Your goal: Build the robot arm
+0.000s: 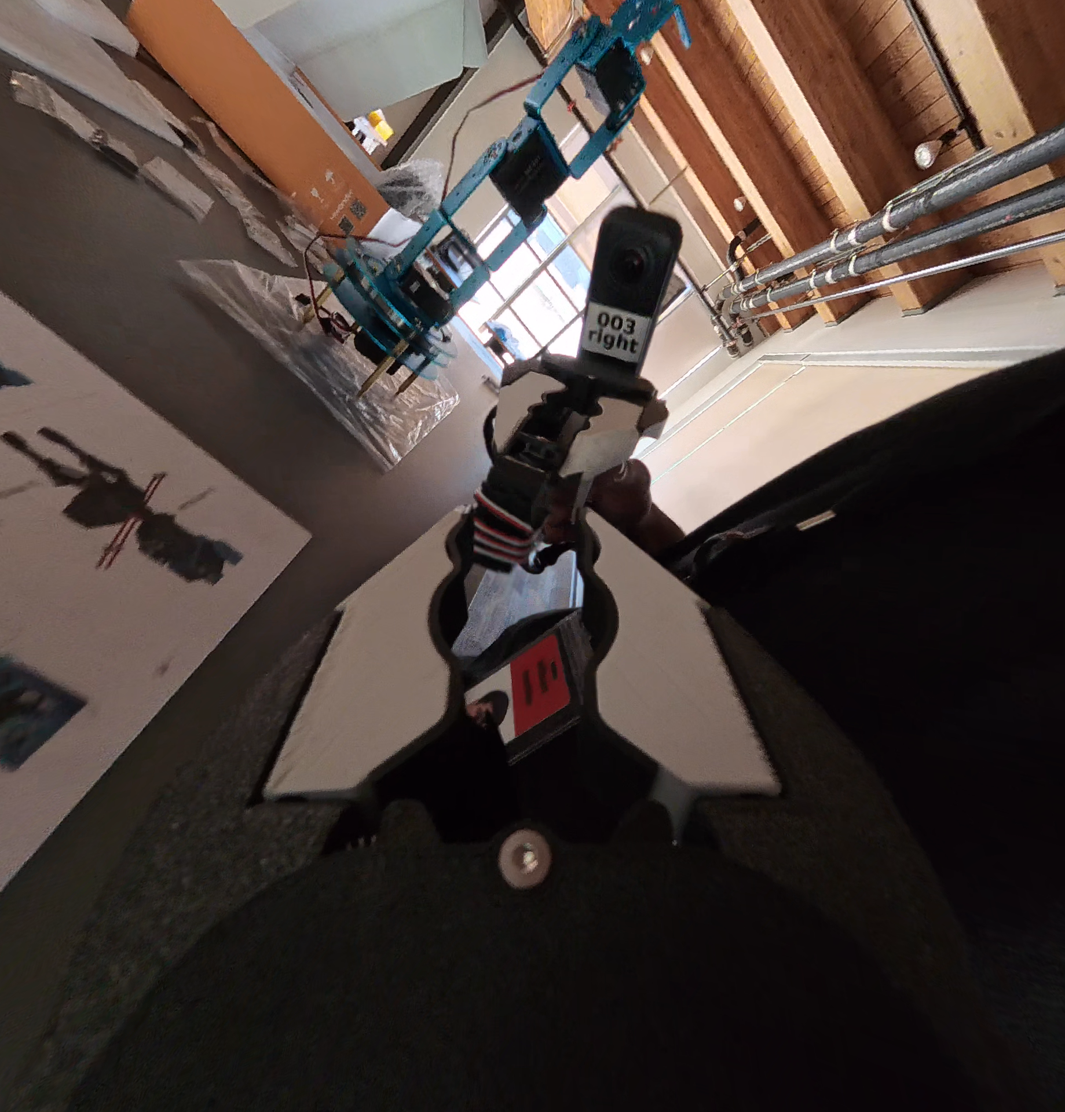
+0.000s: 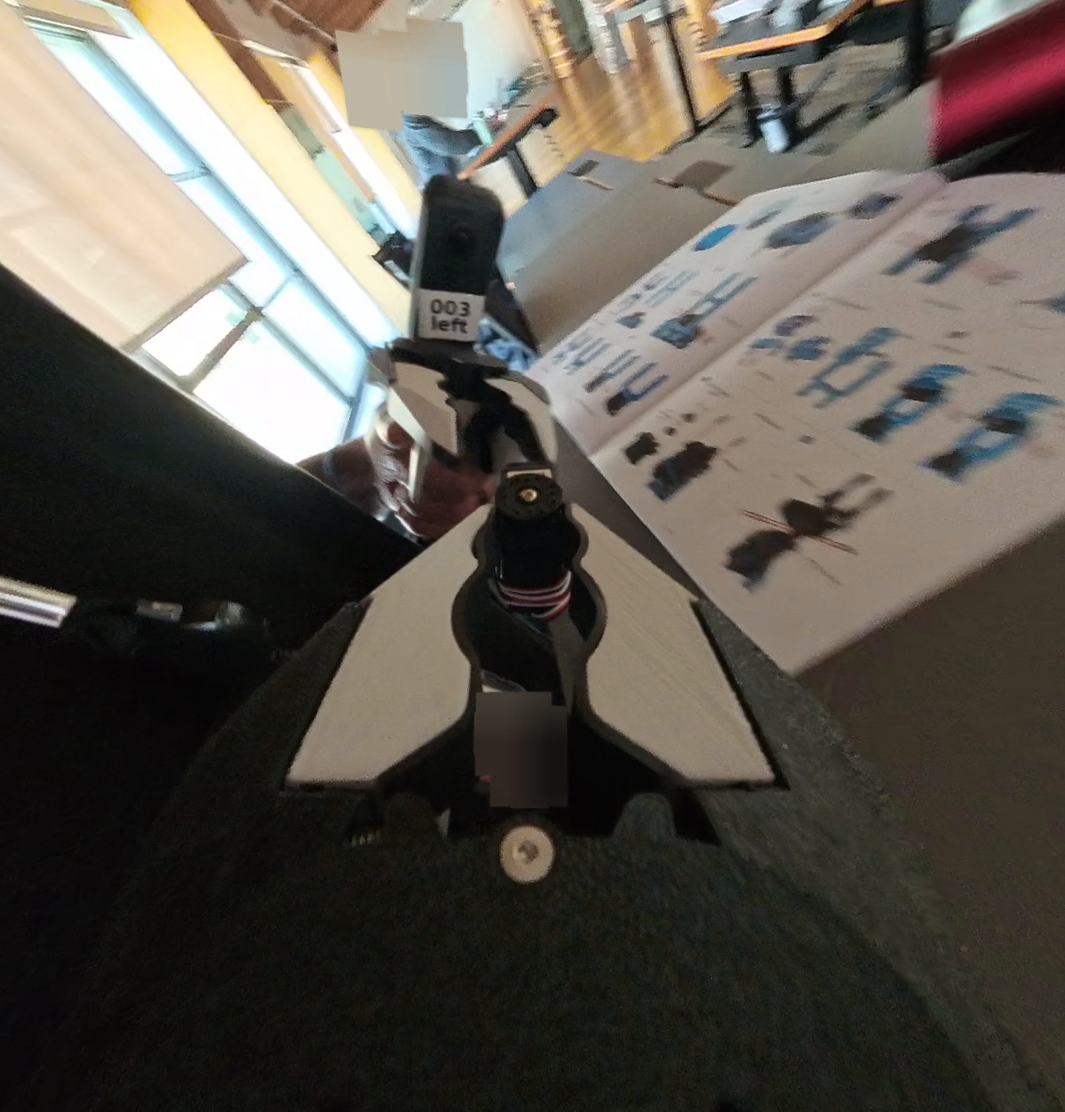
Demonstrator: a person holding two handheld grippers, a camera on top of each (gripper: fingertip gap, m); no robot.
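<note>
A small black servo [image 1: 521,463] with red, white and black wire coiled round it [image 1: 500,535] hangs in the air between my two grippers, which face each other. My left gripper [image 1: 521,529] is shut on the servo's near part, where a red-labelled face [image 1: 542,692] shows between the grey pads [image 1: 373,692]. My right gripper [image 1: 554,445] holds the far end, with a hand [image 1: 626,499] behind it. In the right wrist view my right gripper [image 2: 528,523] is shut on the servo [image 2: 527,541], its round horn [image 2: 527,493] pointing at the left gripper [image 2: 469,433].
A blue robot arm kit [image 1: 457,240] stands on a clear plastic sheet [image 1: 349,385] on the grey table [image 1: 157,301]. A white printed instruction sheet [image 1: 96,571] lies beside it and also shows in the right wrist view [image 2: 818,391]. An orange box [image 1: 265,102] stands behind. A person's dark clothing [image 1: 879,541] is close. Only a small space, under 4 cm, lies between the two pairs of fingers.
</note>
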